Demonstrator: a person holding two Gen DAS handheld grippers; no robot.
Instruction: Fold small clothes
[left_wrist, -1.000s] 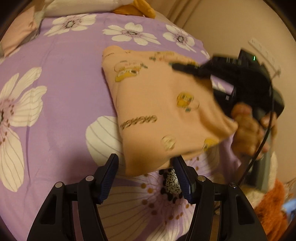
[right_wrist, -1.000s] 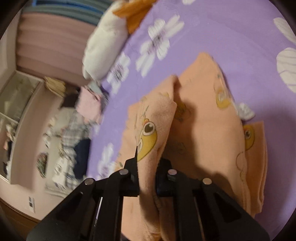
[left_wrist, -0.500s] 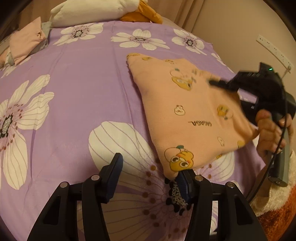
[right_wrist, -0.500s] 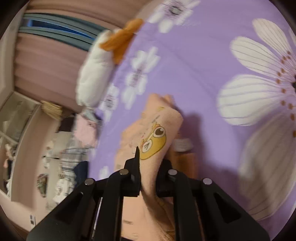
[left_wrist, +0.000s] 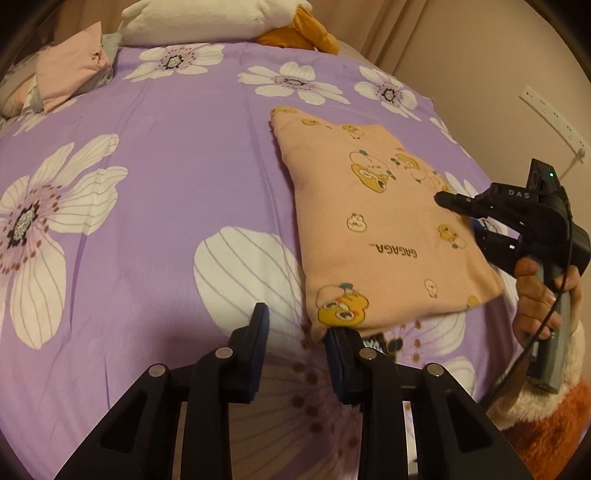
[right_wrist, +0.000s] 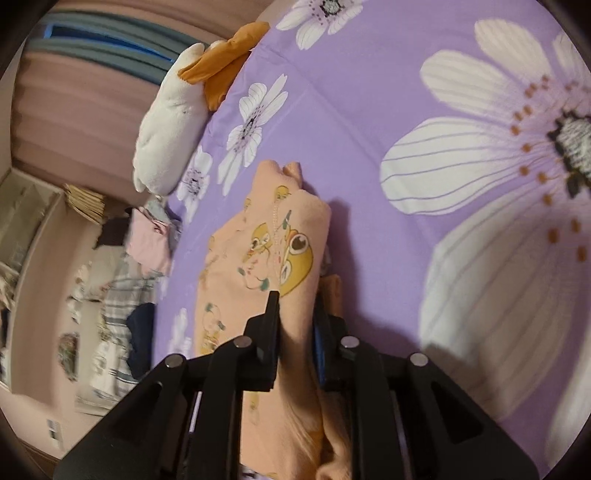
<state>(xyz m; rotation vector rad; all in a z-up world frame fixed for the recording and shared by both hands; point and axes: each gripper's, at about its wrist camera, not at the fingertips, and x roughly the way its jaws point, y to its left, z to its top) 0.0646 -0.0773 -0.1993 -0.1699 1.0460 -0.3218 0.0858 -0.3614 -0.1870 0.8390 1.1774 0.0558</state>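
The left tool (left_wrist: 295, 332), jaws closing with nothing between them, has its right finger touching the near corner of the folded peach garment (left_wrist: 376, 229) lying flat on the purple flowered bed (left_wrist: 166, 206). Only this view shows the right tool (left_wrist: 443, 199) from outside, in a hand (left_wrist: 539, 295) at the garment's right edge. The right wrist view alone shows cloth (right_wrist: 295, 266) between that tool's (right_wrist: 295, 325) opening jaws. Left of the garment the bed lies open; beyond are a pink bundle (left_wrist: 70, 66) and a white pillow (left_wrist: 207, 18).
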